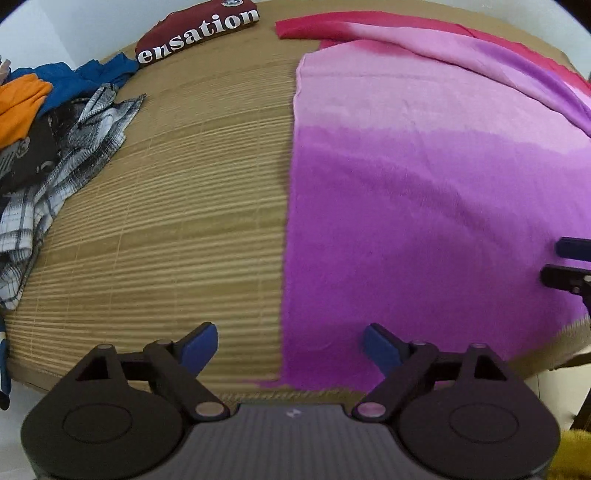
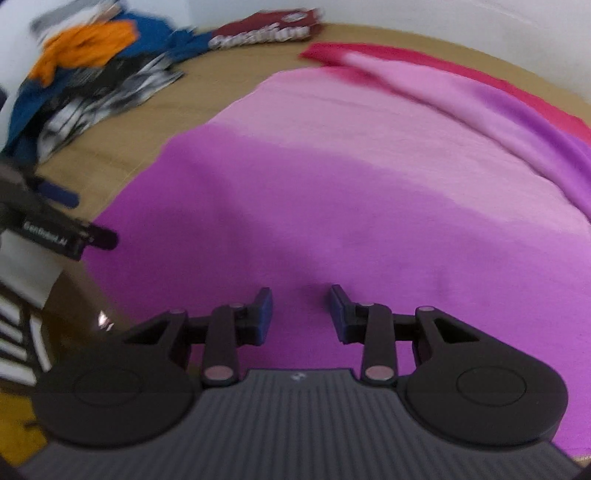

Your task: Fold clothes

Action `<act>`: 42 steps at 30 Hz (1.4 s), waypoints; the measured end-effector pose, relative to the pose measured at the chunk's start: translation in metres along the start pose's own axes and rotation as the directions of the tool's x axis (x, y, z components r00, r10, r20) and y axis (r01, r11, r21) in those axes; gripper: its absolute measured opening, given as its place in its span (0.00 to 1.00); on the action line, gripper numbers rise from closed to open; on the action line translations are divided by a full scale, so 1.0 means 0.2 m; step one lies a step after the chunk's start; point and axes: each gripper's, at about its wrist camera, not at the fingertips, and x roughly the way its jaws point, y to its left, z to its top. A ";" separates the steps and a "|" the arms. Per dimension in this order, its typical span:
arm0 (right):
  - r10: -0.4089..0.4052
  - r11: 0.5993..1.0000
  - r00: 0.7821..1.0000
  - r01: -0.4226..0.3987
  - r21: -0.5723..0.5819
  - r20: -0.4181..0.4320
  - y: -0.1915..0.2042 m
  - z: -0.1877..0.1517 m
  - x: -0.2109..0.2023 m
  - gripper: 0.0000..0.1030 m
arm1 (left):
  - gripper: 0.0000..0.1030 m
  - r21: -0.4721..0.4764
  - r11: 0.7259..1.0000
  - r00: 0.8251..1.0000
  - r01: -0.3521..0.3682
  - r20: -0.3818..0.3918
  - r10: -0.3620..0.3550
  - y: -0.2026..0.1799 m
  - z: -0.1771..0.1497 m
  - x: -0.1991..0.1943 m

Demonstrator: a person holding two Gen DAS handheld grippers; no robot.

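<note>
The left gripper (image 1: 290, 345) is held with its jaws wide apart at the bottom of the frame, straddling the left edge of the purple-pink cloth (image 1: 424, 206), nothing between them. The right gripper (image 2: 301, 314) is likewise parted, more narrowly, above the cloth's purple lower part. The cloth is spread over the right half of the woven mat (image 1: 177, 206). A heap of clothes (image 1: 48, 129) is seen at left, a maroon lettered shirt (image 1: 195, 29) at upper left.
</note>
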 end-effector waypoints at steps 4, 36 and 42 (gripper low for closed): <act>0.008 1.000 0.999 -0.008 -0.007 -0.033 0.04 0.03 0.00 0.38 | 0.78 -0.016 1.000 0.999 0.025 -0.019 -0.025 0.06 -0.01 0.00; -0.093 0.991 0.967 0.112 -0.069 0.236 -0.50 1.45 0.96 0.43 | 0.79 -0.002 0.991 0.990 0.135 0.039 -0.135 0.11 0.97 0.50; -0.039 0.989 0.984 0.063 -0.136 0.171 -0.48 1.55 1.14 0.43 | 0.81 0.063 0.985 0.986 0.159 0.039 -0.161 0.09 0.99 0.51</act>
